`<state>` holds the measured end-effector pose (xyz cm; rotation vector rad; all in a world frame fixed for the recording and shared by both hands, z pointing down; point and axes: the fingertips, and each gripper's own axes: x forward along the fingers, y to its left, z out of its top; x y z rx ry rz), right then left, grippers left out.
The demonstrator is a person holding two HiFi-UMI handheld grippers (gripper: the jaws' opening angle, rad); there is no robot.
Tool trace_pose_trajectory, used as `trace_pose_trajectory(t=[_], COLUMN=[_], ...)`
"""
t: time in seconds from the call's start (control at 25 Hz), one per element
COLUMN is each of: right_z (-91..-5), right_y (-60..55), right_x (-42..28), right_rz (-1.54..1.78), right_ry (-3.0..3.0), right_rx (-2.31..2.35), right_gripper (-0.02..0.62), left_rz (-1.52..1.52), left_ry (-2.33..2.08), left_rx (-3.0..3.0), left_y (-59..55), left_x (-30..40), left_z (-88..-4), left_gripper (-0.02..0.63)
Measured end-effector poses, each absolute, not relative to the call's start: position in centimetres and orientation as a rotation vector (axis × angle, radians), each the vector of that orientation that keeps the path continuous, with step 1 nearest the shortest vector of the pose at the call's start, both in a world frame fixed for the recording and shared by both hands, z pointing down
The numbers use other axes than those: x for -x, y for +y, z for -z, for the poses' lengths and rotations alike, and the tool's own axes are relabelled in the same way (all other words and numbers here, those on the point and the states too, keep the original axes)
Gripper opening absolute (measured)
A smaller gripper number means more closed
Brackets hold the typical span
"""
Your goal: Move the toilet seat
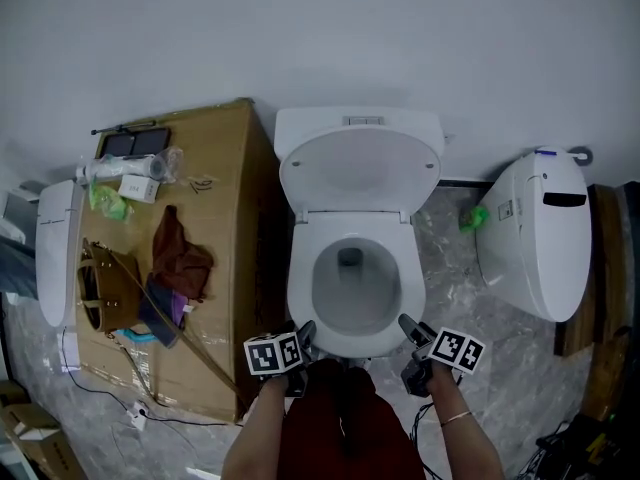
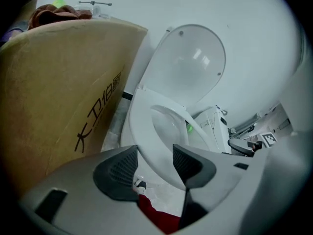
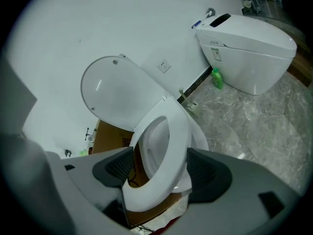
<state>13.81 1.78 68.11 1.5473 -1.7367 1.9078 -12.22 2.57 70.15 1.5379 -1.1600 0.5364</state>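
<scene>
The white toilet seat [image 1: 300,290] lies low over the bowl, with the lid [image 1: 360,173] standing up against the tank. My left gripper [image 1: 303,336] is at the seat's front left. In the left gripper view the seat [image 2: 142,131] rim fills the gap between the jaws of my left gripper [image 2: 155,163], and both pads seem to press on it. My right gripper [image 1: 410,330] is at the front right. In the right gripper view the seat [image 3: 176,136] runs between the jaws of my right gripper [image 3: 159,168], touching both pads.
A large brown carton [image 1: 215,168] with bags and clutter on top stands tight against the toilet's left side. A second white toilet [image 1: 535,233] and a green bottle [image 1: 473,218] stand to the right on the marble floor. The person's red garment [image 1: 340,418] is just in front.
</scene>
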Motion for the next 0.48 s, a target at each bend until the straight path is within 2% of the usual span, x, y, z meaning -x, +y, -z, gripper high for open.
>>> trace_pose_trajectory(t=[0.48], right_z=[-64.8], right_y=[0.4], right_x=[-14.2], right_rz=[-1.904], right_ry=[-1.82], right_rx=[-1.562], right_gripper=[0.334], left_rz=[-0.438], left_ry=[-1.109], left_rx=[-1.499], left_y=[1.4], left_x=[11.7], left_z=[-67.8], left_gripper=[0.213])
